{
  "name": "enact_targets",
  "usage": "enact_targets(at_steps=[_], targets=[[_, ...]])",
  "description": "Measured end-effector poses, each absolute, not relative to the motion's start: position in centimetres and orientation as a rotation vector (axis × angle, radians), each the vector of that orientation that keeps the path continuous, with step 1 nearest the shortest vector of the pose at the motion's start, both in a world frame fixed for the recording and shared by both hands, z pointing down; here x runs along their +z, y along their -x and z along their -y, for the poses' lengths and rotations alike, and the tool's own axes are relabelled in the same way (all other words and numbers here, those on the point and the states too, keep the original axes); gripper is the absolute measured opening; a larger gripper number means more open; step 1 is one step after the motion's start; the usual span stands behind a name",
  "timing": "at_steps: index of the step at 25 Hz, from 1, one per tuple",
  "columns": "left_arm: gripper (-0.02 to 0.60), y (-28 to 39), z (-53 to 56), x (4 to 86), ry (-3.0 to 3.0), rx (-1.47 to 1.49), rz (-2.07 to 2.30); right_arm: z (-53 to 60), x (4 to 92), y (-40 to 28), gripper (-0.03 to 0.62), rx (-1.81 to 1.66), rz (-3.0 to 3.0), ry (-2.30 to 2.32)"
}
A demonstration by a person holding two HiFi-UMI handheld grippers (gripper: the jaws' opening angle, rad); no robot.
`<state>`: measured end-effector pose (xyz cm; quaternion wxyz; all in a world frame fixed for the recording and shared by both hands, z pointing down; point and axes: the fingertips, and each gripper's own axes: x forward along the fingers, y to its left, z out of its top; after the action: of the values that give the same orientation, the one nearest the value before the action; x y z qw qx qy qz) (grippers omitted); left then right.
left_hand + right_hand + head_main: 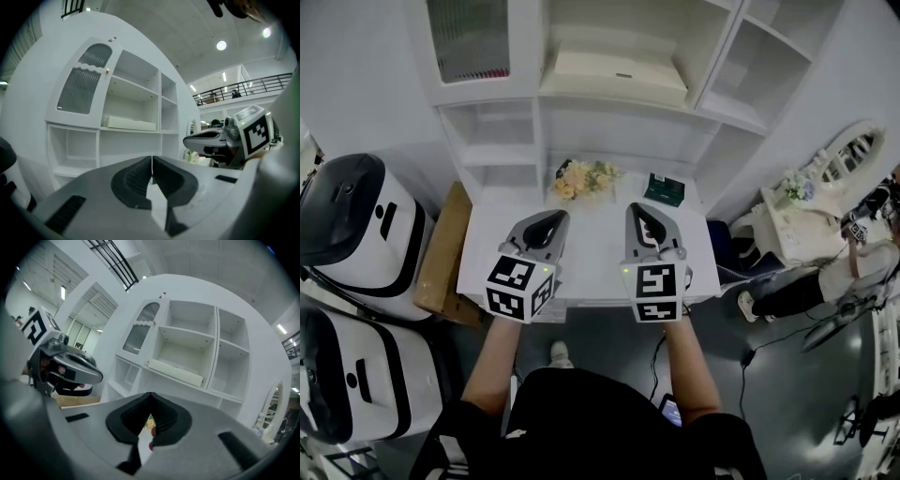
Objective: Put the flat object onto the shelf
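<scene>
Head view: my left hand-held gripper (548, 223) and right hand-held gripper (640, 214) hover over the table (595, 244), jaws together on nothing, seemingly poised toward the shelf (609, 101). A dark flat object (664, 189) lies on the table; a pale box (614, 75) occupies the shelf.

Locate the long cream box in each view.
Head view: long cream box, top centre.
Left gripper view: box, slightly left of centre.
Right gripper view: box, just right of centre.
Shared landmark: ribbed cabinet door, up-left of the box in every view.
</scene>
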<state>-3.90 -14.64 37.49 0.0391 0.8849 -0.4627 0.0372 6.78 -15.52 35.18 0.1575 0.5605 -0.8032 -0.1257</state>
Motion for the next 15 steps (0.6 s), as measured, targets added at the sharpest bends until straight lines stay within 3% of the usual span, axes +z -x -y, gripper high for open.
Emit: enact_targets(at_steps=[15], targets=[[0.008, 1.8, 6.7, 37.9, -2.703, 0.116, 1.403, 7.4, 35.6, -8.8, 0.002, -0.369, 2.314, -1.61]])
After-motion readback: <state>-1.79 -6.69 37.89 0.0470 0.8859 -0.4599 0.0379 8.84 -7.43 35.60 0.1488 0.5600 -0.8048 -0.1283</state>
